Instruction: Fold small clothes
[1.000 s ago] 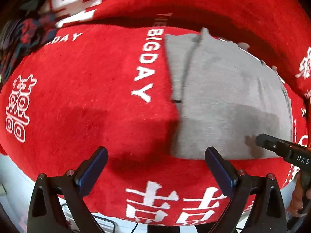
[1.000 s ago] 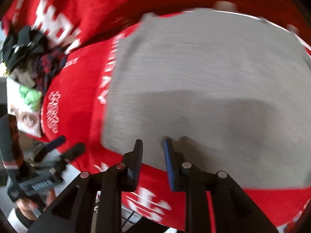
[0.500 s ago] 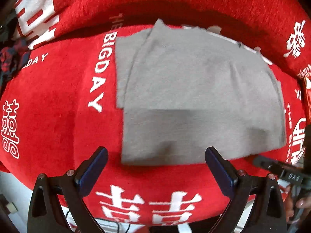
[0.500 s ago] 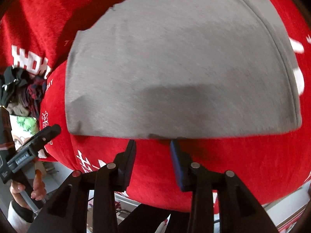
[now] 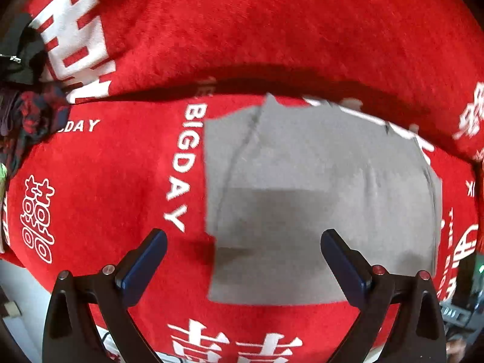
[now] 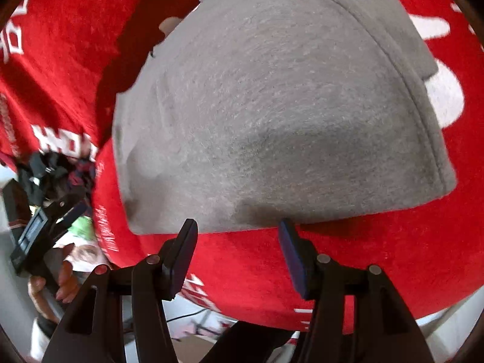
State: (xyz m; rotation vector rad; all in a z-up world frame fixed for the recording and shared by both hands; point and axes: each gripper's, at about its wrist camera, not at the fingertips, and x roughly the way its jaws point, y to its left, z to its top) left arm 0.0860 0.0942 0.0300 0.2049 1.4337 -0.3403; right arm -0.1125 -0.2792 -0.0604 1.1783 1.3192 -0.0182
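A grey garment (image 5: 320,199) lies flat, folded into a rough rectangle, on a red cloth with white lettering (image 5: 99,187). My left gripper (image 5: 242,239) is open and empty, its fingers straddling the garment's near left corner from above. In the right wrist view the same grey garment (image 6: 287,106) fills the middle. My right gripper (image 6: 237,227) is open and empty, just in front of the garment's near edge. The left gripper also shows at the far left of the right wrist view (image 6: 45,220), held in a hand.
A pile of dark and plaid clothes (image 5: 27,115) lies at the far left of the red cloth. The red cloth rises into a padded back (image 5: 272,24) behind the garment. The near edge of the red surface (image 6: 332,296) drops off to a pale floor.
My right gripper has opened wider and swung toward the garment's near right edge. My left gripper has shifted so the garment's near left corner sits between its fingers.
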